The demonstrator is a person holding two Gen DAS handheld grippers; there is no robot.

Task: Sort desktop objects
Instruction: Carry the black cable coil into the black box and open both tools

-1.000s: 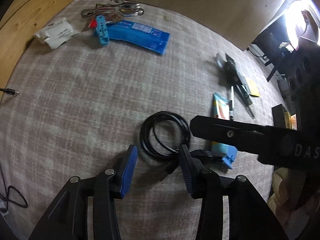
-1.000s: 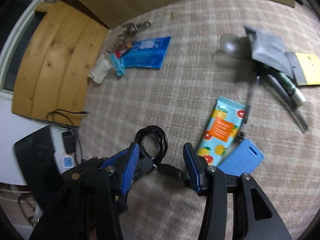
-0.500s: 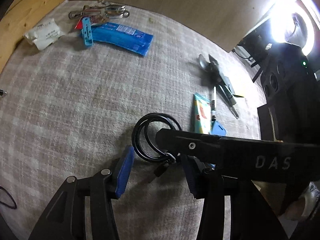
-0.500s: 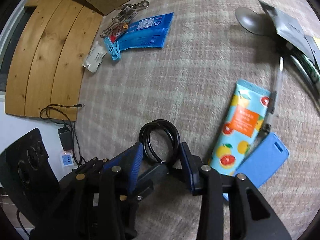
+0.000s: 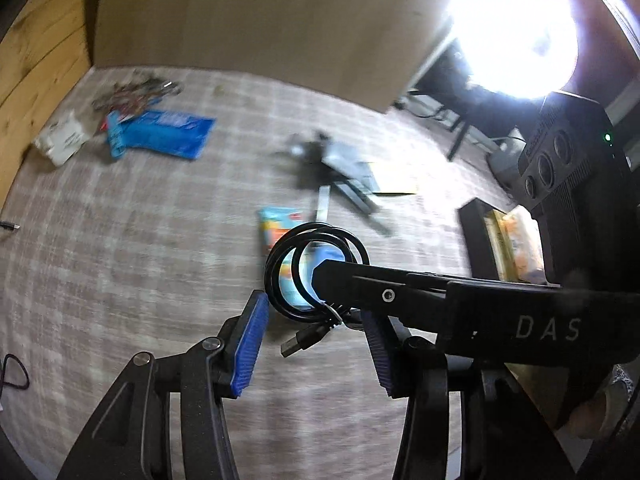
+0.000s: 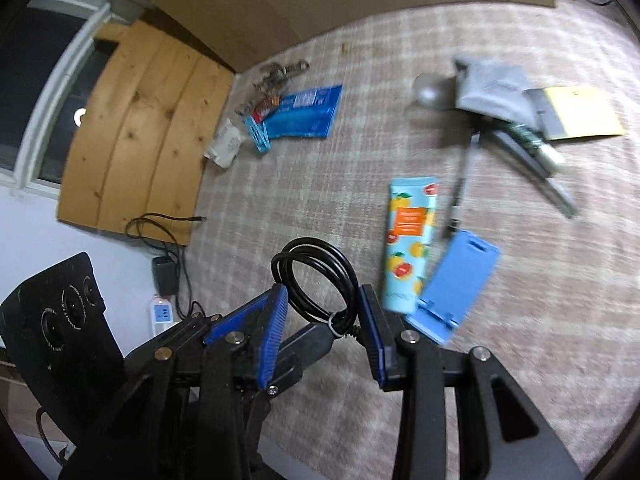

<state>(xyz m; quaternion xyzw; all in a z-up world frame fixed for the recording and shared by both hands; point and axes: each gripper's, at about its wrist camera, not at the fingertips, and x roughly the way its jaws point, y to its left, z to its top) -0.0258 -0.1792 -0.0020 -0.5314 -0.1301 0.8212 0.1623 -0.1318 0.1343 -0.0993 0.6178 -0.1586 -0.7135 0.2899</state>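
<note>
Coiled black cable (image 6: 316, 280) pinched in right gripper (image 6: 322, 324) fingers, above checked cloth (image 6: 320, 184); left gripper (image 5: 316, 344) fingers apart

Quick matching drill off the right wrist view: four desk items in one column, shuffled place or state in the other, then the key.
1. coiled black USB cable
2. fruit-print tube
3. yellow notepad
4. blue clothespin

A. far right, under the grey pouch's edge
B. beside the blue wrapper, far left
C. between the right claw's pads
D. flat on the cloth, next to the blue phone stand

Pairs: 1-C, 2-D, 3-A, 4-B
</note>
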